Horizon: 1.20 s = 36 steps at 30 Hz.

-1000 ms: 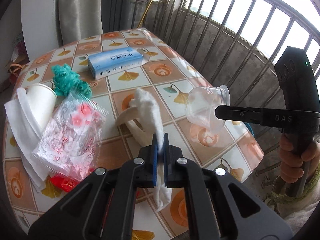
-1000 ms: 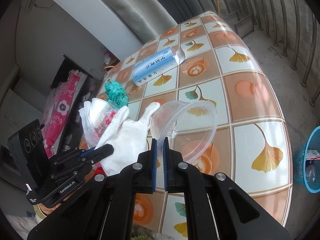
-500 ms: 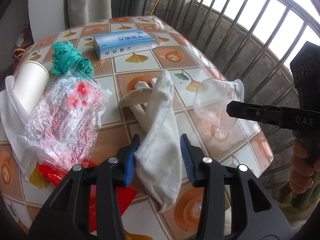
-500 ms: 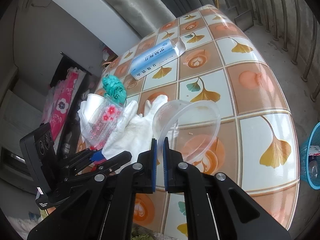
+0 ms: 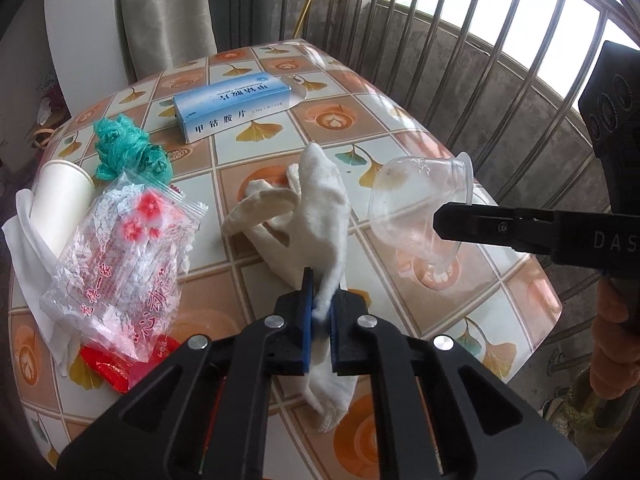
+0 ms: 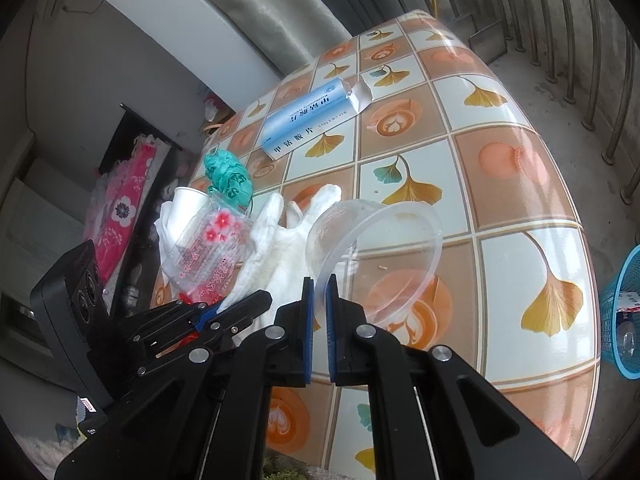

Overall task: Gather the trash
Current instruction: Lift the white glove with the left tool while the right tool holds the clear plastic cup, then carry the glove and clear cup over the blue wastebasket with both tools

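Tiled with leaves, the bench (image 5: 400,128) is my trash spot. My left gripper (image 5: 320,312) has its jaws pinched on the white glove (image 5: 320,208), beside the clear cup (image 5: 416,208) pinched by my right gripper (image 6: 319,312). Next I lift both toward the blue basket (image 6: 624,312).

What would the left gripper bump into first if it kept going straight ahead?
Probably the white glove itself: the left gripper is pinching its cuff, and the rest lies straight ahead on the table. Beyond it sits the blue box.
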Each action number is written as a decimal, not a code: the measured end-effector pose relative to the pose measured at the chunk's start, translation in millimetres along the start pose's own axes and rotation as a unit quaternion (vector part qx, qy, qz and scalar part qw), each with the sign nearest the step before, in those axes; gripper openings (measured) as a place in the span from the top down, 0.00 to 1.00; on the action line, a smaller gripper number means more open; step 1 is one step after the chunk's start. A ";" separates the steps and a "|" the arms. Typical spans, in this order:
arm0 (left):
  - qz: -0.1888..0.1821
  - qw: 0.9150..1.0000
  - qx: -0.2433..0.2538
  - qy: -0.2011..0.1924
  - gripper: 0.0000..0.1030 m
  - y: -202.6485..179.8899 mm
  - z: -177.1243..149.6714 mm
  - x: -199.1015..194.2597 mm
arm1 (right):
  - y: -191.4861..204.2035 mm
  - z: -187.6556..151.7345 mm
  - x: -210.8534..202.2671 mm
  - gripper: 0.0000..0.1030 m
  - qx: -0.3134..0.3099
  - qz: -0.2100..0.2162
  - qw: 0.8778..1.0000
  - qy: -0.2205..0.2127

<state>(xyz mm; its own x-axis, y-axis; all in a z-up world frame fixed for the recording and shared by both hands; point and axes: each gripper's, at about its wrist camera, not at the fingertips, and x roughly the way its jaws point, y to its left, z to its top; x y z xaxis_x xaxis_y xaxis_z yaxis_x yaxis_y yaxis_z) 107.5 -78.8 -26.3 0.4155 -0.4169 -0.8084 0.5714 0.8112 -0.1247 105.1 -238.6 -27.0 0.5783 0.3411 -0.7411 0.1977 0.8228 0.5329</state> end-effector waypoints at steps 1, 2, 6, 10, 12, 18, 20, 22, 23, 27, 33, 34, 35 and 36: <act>0.000 1.000 0.002 -0.002 0.95 -1.7 1.2 -1.4 | -0.2 0.1 -0.3 0.94 0.001 0.000 1.000 -0.001; 0.001 1.000 0.005 -0.005 0.96 -3.4 2.2 -2.7 | -0.4 0.2 -0.5 0.94 0.001 0.001 1.000 -0.001; 0.000 1.000 0.013 -0.011 0.96 -8.4 4.8 -7.1 | -1.6 -0.1 -3.7 0.94 0.002 0.002 1.000 -0.003; 0.000 1.000 0.019 -0.017 0.96 -13.0 7.4 -11.6 | -2.6 -0.3 -6.5 0.94 0.004 0.002 1.000 -0.006; 0.000 1.000 0.020 -0.021 0.96 -14.6 8.5 -13.8 | -2.6 0.2 -9.0 0.94 0.003 0.001 1.000 -0.008; 0.001 0.999 0.026 -0.031 0.96 -18.6 11.5 -20.5 | -2.4 0.6 -16.4 0.94 0.003 0.000 1.000 -0.018; 0.002 0.999 0.030 -0.035 0.96 -20.1 12.4 -23.7 | -2.2 0.6 -18.8 0.94 0.003 0.000 1.000 -0.020; 0.003 0.999 0.033 -0.040 0.96 -21.5 13.3 -26.8 | -1.7 0.3 -21.3 0.94 0.003 -0.001 1.000 -0.023; 0.002 0.999 0.035 -0.042 0.96 -21.9 14.0 -28.5 | -1.6 0.7 -23.0 0.94 0.002 -0.001 1.000 -0.025; 0.003 0.998 0.041 -0.052 0.96 -26.1 15.8 -35.4 | 0.1 0.9 -29.2 0.94 0.000 -0.002 0.999 -0.032; 0.005 0.996 0.051 -0.067 0.96 -32.9 18.8 -46.1 | 4.1 -2.0 -40.1 0.94 -0.002 -0.002 0.999 -0.042; 0.005 0.996 0.052 -0.070 0.96 -33.8 19.4 -47.9 | 4.6 -2.2 -41.9 0.94 -0.003 -0.002 0.999 -0.044; 0.005 0.996 0.053 -0.072 0.96 -34.5 20.2 -49.6 | 4.9 -2.3 -44.2 0.94 -0.003 -0.002 0.999 -0.046; 0.006 0.996 0.055 -0.075 0.96 -36.3 20.8 -51.4 | 5.5 -2.4 -45.9 0.94 -0.004 -0.003 0.999 -0.048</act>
<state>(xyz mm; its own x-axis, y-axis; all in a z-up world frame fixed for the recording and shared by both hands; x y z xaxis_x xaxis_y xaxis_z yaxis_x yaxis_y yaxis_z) 80.1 -95.3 31.8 0.5187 -0.4714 -0.7133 0.6371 0.7695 -0.0453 77.8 -248.6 8.9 0.6503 0.2922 -0.7013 0.1950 0.8279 0.5258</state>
